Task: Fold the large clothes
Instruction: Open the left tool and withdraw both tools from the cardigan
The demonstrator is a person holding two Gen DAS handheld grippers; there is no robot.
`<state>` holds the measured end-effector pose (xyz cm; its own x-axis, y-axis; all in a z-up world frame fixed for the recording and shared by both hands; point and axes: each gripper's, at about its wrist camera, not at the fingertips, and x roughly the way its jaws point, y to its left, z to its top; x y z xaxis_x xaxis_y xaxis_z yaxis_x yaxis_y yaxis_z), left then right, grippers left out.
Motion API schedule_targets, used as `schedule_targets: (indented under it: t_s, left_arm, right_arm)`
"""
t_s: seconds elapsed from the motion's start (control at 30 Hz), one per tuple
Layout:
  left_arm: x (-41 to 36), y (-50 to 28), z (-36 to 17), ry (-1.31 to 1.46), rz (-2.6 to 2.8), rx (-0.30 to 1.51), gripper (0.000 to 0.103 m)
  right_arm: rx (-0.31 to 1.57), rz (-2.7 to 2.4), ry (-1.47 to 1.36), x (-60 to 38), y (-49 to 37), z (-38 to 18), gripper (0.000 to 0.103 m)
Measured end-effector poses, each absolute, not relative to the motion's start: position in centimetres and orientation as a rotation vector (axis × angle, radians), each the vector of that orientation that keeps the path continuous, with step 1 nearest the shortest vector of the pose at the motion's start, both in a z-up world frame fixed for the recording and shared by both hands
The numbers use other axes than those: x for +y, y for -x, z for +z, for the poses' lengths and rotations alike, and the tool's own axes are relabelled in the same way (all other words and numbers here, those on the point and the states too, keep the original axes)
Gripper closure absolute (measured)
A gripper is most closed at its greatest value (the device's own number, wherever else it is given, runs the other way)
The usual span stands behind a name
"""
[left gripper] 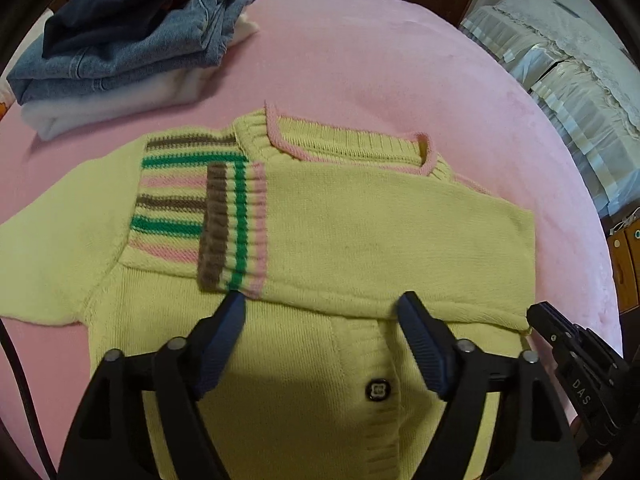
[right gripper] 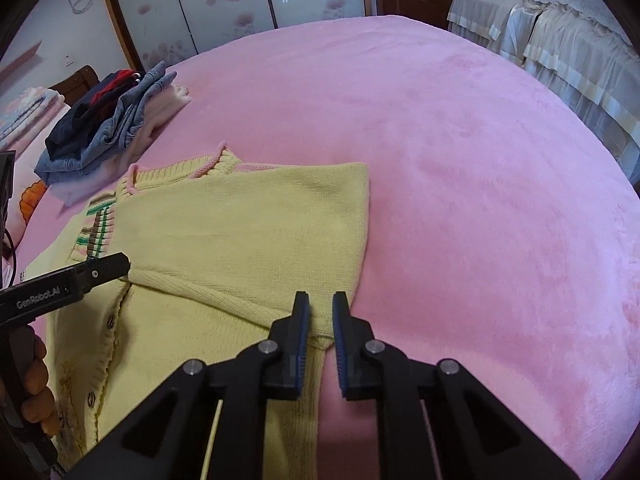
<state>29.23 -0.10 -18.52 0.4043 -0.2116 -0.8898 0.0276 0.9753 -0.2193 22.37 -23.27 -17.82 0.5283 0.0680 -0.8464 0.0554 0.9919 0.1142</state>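
Ribbed yellow knit cardigan [left gripper: 360, 220], plush pink blanket [right gripper: 480, 160]

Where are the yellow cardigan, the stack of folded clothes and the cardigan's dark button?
yellow cardigan [left gripper: 360, 232]: left wrist view, on the folded-over sleeve.
stack of folded clothes [left gripper: 132, 44]: left wrist view, on the denim layer.
dark button [left gripper: 376, 391]: left wrist view, on its face.
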Motion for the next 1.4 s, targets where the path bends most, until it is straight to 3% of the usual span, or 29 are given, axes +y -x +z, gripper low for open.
schedule_targets:
  t_s: [0.17, 0.6, 1.13, 1.4]
  left_arm:
    - [-1.4, -28.4, -17.4, 0.118, -0.149, 1.181, 0.025]
    - [-1.6, -21.6, -8.8, 0.009, -0.179, 0.983, 0.025]
    - [4.8, -14.1, -1.8, 0.042, -0.134, 0.842, 0.024]
    - [9.1, -11.8, -1.2, 0.035, -0.086, 0.826, 0.024]
  right_arm:
    - [1.046, -0.022, -0.101, -22.5, -22.6, -17.3, 0.090]
    - [1.023, 0.001, -0.117, -18.6, -18.1, -12.2, 0.090]
    - [0.918, 0.024, -0.067, -12.9, -13.1, -4.7, 0.088]
    - [0.882, 0.037, -0.059, -9.7, -12.2, -3.0, 0.083]
